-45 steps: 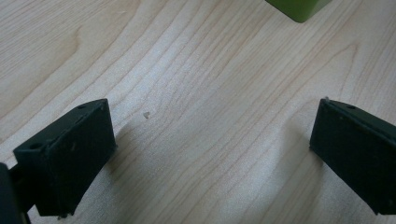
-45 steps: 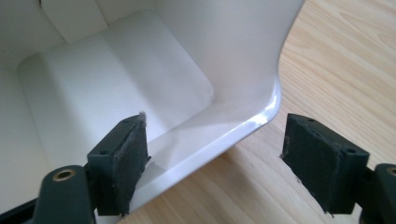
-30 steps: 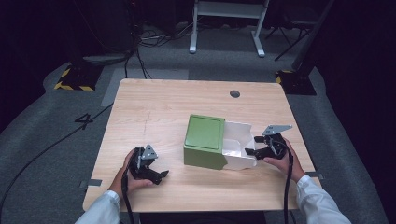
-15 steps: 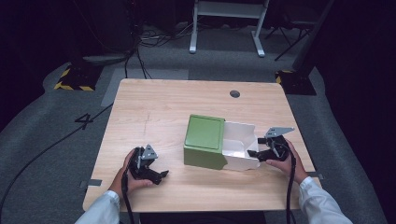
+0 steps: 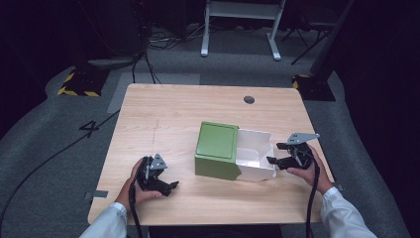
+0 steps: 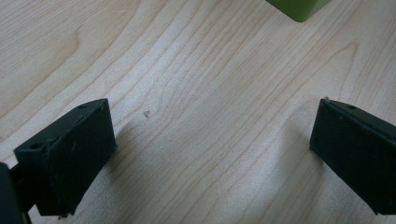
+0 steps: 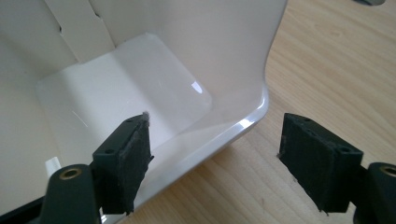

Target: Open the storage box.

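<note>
Compared with 1 second ago, the white tray (image 5: 253,148) stands slightly farther out of the green box (image 5: 217,141), and my right gripper (image 5: 275,153) has shifted a little with it. My left gripper (image 6: 212,154) has not moved. It rests open on the tabletop (image 5: 173,114) with nothing between its 2 jaws.

The tray is glossy, empty and round-cornered, right of centre on the tabletop. The right gripper is open: 1 jaw is inside the end wall and 1 is outside, clear of it.
</note>
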Tool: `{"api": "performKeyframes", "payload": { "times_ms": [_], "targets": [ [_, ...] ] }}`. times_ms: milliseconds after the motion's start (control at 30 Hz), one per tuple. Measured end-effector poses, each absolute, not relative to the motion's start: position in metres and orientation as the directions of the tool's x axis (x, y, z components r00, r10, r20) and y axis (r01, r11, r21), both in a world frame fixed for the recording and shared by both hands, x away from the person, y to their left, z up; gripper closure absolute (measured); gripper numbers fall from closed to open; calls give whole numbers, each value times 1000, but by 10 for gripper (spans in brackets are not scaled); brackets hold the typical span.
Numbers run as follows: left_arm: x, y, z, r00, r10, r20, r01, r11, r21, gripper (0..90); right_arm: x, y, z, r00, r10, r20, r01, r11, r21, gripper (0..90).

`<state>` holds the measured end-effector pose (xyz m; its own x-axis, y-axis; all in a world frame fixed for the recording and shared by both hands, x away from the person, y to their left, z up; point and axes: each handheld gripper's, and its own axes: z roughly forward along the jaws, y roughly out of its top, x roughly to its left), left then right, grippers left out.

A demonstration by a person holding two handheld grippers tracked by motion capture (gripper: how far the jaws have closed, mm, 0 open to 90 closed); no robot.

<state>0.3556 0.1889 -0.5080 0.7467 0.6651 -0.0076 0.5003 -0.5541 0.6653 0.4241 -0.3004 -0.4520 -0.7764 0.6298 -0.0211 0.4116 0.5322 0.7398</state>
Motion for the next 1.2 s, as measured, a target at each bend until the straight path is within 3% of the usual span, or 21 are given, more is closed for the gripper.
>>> {"api": "performKeyframes", "payload": {
  "times_ms": [1200],
  "targets": [
    [356, 189, -508, 747, 664, -7, 500, -555, 665, 3, 407, -316, -416, -766, 629, -132, 341, 572, 746, 238]
  ]
}}
